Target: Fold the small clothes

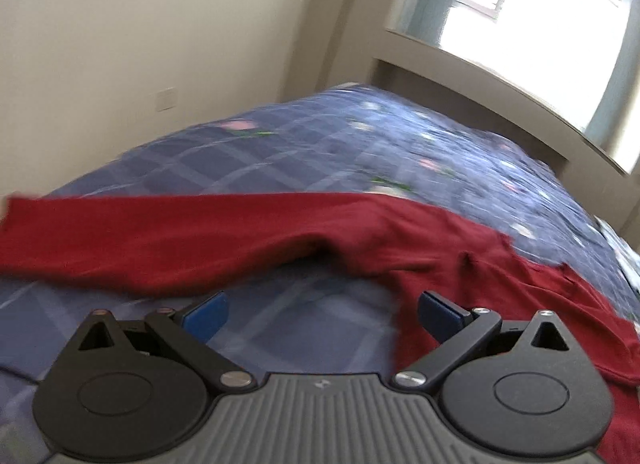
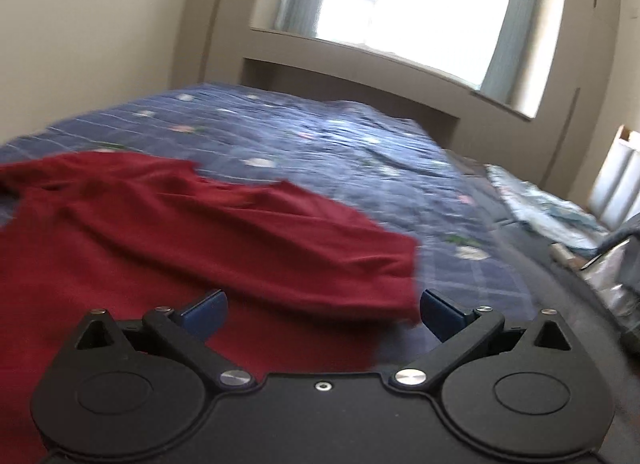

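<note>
So the bed (image 2: 360,151) with the blue checked quilt is taking up most of both views, and the red long-sleeve top (image 2: 160,232) is lying spread flat on it, not folded at all yet as far as I can tell. In the left view one sleeve (image 1: 120,236) is stretching out sideways to the left, long axis running across the tongs' line rather than along it, while the body is sitting lower right. The left tongs (image 1: 320,314) are hanging wide open just short of the underarm, gripping nothing. The right tongs (image 2: 322,310) are also gaping wide and empty, with the other sleeve's cuff end lying just ahead between the blue pads (image 2: 440,314). I'd say the right side is looking nearer to a grab.
</note>
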